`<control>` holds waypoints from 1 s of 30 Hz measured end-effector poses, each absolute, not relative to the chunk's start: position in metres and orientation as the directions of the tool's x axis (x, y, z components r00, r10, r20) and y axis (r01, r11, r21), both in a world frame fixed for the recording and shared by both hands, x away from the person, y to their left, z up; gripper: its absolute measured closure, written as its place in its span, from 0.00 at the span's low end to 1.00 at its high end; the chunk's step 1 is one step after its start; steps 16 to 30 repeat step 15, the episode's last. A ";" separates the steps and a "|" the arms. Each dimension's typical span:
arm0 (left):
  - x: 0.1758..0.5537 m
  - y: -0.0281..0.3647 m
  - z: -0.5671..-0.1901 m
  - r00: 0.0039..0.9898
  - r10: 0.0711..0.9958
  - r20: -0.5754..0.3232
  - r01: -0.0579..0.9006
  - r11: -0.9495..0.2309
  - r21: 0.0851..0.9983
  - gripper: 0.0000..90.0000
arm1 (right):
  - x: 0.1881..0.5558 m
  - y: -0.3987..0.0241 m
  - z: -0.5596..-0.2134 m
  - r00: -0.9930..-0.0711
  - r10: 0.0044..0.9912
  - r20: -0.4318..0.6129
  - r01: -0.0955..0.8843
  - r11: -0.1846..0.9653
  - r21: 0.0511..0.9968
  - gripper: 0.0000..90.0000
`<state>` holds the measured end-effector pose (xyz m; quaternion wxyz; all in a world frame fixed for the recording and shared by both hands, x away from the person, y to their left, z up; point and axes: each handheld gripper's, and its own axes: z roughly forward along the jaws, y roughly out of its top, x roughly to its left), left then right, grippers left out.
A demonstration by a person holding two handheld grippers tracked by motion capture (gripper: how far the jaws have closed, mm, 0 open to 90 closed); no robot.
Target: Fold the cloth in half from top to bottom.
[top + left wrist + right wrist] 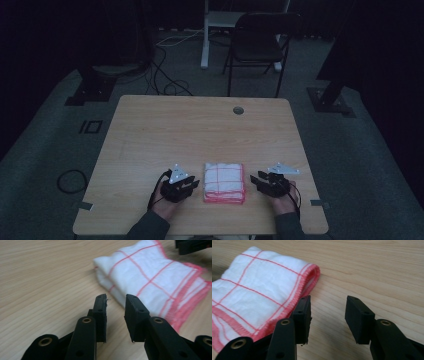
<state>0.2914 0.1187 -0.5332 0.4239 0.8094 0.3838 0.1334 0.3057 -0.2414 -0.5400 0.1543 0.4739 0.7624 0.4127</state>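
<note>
Folded cloth point(224, 182), white with a red grid and red stitched hems, lies flat on the wooden table point(200, 130) near the person's edge, roughly midway between the two grippers. From the high view it reads as a near-square stack, only slightly longer along the line running away from the person than across; no strong long axis. Layered hemmed edges face the person's side, where the red borders pile up; the far edge looks like a smooth fold. In the left gripper view the cloth point(150, 277) sits just ahead and to the right of the jaws, the rounded fold toward the far end and the frayed red hems fanned at the right. In the right gripper view the cloth point(254, 292) lies to the left of the jaws, its red-hemmed corner just ahead of the left jaw. Left gripper point(194, 184) rests just beside the cloth's left edge, jaws apart with bare table between them, nothing gripped. Right gripper point(256, 179) sits just beside the cloth's right edge, jaws likewise apart and empty, over bare wood. A hand point(285, 203) and sleeve behind each gripper enter from the bottom edge. Beyond the table, a dark folding chair point(257, 42) stands on the floor.
</note>
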 end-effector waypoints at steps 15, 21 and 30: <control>0.304 0.141 -0.538 0.589 0.802 -0.100 0.545 -0.302 0.782 0.77 | 0.312 -0.250 -0.543 -0.476 0.869 0.138 0.598 0.205 0.775 0.62; 0.304 0.141 -0.538 0.589 0.802 -0.100 0.545 -0.302 0.782 0.77 | 0.312 -0.250 -0.543 -0.476 0.869 0.138 0.598 0.205 0.775 0.62; 0.304 0.141 -0.538 0.589 0.802 -0.100 0.545 -0.302 0.782 0.77 | 0.312 -0.250 -0.543 -0.476 0.869 0.138 0.598 0.205 0.775 0.62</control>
